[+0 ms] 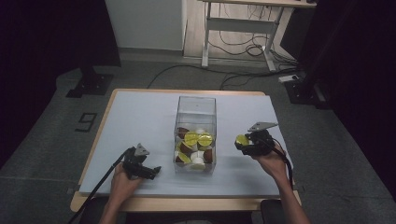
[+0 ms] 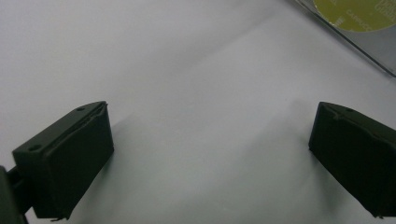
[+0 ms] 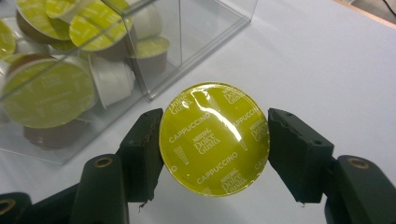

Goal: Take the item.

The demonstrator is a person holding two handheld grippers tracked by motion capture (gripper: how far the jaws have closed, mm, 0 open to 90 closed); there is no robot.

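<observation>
A clear plastic box (image 1: 196, 112) stands in the middle of the white table and holds several coffee capsules (image 1: 197, 139) with yellow-green lids, some brown, some white. To the right of the box, my right gripper (image 1: 244, 142) is shut on one such capsule (image 3: 214, 138), lid facing the camera, both pads (image 3: 145, 144) pressing its rim. The box (image 3: 154, 88) lies just beyond it in the right gripper view. My left gripper (image 1: 148, 171) rests low near the table's front left, open with nothing between its jaws (image 2: 210, 154). A corner of the box (image 2: 355, 42) shows at the upper right there.
The white table surface (image 1: 140, 121) spreads wide to the left and behind the box. Its wooden edge (image 1: 187, 203) runs along the front. Beyond the table, a desk frame (image 1: 243, 28) and cables lie on the floor.
</observation>
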